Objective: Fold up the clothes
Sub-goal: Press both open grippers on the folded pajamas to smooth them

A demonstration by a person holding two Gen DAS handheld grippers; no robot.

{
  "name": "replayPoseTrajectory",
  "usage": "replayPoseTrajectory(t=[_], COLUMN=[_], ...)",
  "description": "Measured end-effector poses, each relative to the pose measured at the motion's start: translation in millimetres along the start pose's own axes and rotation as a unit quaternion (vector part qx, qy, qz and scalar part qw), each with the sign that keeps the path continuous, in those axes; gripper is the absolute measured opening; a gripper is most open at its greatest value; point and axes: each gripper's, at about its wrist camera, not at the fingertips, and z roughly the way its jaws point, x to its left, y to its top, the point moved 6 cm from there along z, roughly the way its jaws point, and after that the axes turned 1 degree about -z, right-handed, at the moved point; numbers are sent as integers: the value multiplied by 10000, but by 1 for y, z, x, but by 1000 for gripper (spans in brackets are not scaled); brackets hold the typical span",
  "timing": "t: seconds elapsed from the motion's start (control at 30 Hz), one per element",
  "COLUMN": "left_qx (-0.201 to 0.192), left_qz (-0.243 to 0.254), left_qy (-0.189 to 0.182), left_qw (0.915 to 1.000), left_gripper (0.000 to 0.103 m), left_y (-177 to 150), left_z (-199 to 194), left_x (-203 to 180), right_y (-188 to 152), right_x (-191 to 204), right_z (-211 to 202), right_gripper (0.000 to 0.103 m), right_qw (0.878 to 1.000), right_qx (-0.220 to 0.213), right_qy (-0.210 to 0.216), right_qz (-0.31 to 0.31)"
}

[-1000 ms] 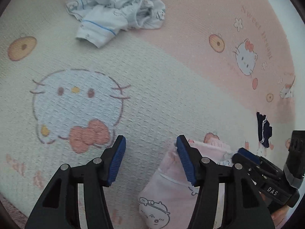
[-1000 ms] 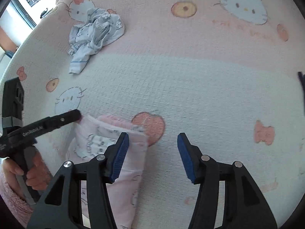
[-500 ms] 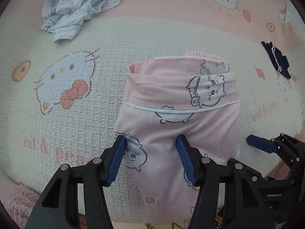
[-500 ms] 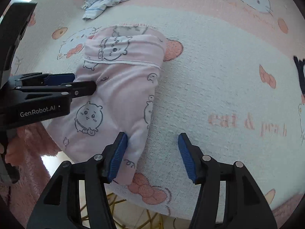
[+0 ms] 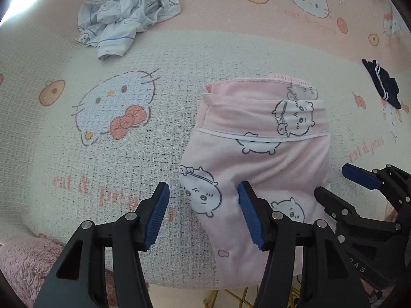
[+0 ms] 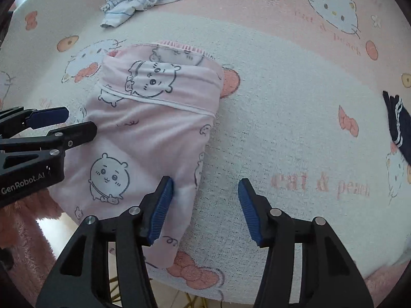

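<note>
Jaws on both grippers stand wide apart and hold nothing. Left gripper [image 5: 203,213] hovers low over the near left corner of the pink garment [image 5: 259,159]: its right pad sits over the cloth, its left pad over the bare table [image 5: 115,159], so the garment's left edge runs between the two pads. Right gripper [image 6: 205,208] mirrors this at the near right corner: its left pad is over the cloth [image 6: 151,133], its right pad over the printed table cover.

The pink garment lies flat in the middle of the table, folded into a narrow bundle with a piped band turned over across its far part. Its long axis runs away from both grippers, near end at the table edge and slightly overhanging it, far end toward the table centre. Each gripper is equally close to its own near corner; neither is favoured.

Judgement: this pose fits either a grasp of the near corners for a further fold away from the person, or a release after the bundle is laid down. The pictures do not settle which.

A crumpled light-blue garment [image 5: 123,25] lies at the far left, well apart. A small dark-blue item [image 5: 382,87] lies at the far right.
</note>
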Motion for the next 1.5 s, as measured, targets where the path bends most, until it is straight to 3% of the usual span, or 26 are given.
replayPoseTrajectory(t=[0.1,0.33,0.47,0.67,0.8,1.03,1.1,1.17,1.27,1.4,1.5], left_qx=[39,63,53,451,435,383,387,351,178,101,419], left_qz=[13,-230,-432,-309,-58,-153,-213,-286,-653,-931,-930], left_qy=[123,123,-22,96,367,391,357,269,-59,-513,-277], left_qw=[9999,9996,9990,9985,9984,9984,9984,9986,9977,9943,9944], left_gripper=[59,59,59,59,59,63,63,63,63,63,63], left_y=[-5,-9,-18,-56,-62,-67,-69,-70,-69,-71,-83], left_z=[3,-9,-25,-23,-18,-19,-21,-24,-35,-42,-26], left_x=[1,2,-5,-24,-32,-33,-32,-31,-21,-15,-13], right_y=[-9,-17,-30,-38,-37,-46,-56,-62,-59,-45,-53], right_x=[-20,-7,9,-6,1,-13,-26,-34,-37,-11,6], right_z=[-7,-32,-23,-15,-18,-22,-20,-26,-37,-53,-41], right_gripper=[56,55,54,56,56,60,59,56,55,55,55], right_qw=[9995,9981,9993,9980,9989,9987,9991,9995,9937,9972,9980], right_qx=[76,-200,-13,95,-20,156,370,234,55,-333,-66], right_qy=[-2,515,283,612,457,458,-211,-115,694,648,558], right_qz=[301,254,-237,126,-64,135,18,190,878,183,-276])
